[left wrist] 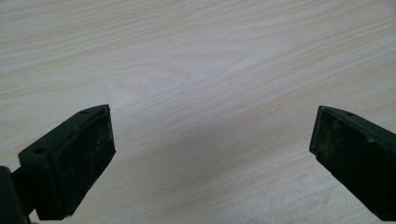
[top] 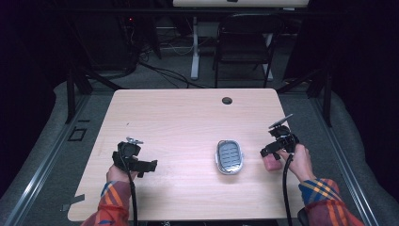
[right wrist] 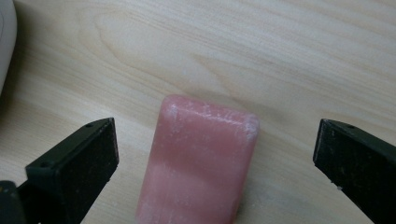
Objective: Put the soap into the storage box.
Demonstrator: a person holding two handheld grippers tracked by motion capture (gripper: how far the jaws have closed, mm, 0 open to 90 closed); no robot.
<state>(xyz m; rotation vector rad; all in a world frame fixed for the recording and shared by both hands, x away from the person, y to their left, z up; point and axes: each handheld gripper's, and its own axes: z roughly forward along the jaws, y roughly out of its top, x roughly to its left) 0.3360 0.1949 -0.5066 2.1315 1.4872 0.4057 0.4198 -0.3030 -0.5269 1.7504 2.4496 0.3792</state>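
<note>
A pink soap bar [right wrist: 198, 163] lies flat on the wooden table [top: 188, 117]; in the high view the pink soap bar [top: 272, 163] sits at the right, under my right gripper [top: 272, 151]. In the right gripper view that gripper [right wrist: 212, 161] is open, one jaw on each side of the bar and neither touching it. A grey and white soap dish [top: 229, 157] with a slotted insert rests just left of the bar. My left gripper [top: 143, 165] hovers low at the table's left; in its own view the left gripper [left wrist: 210, 161] is open over bare wood.
A round cable hole [top: 227, 100] sits near the table's far edge. Beyond the table stand a dark chair [top: 244, 42] and a white desk leg [top: 194, 47]. The soap dish's white edge [right wrist: 5, 42] shows at the left of the right gripper view.
</note>
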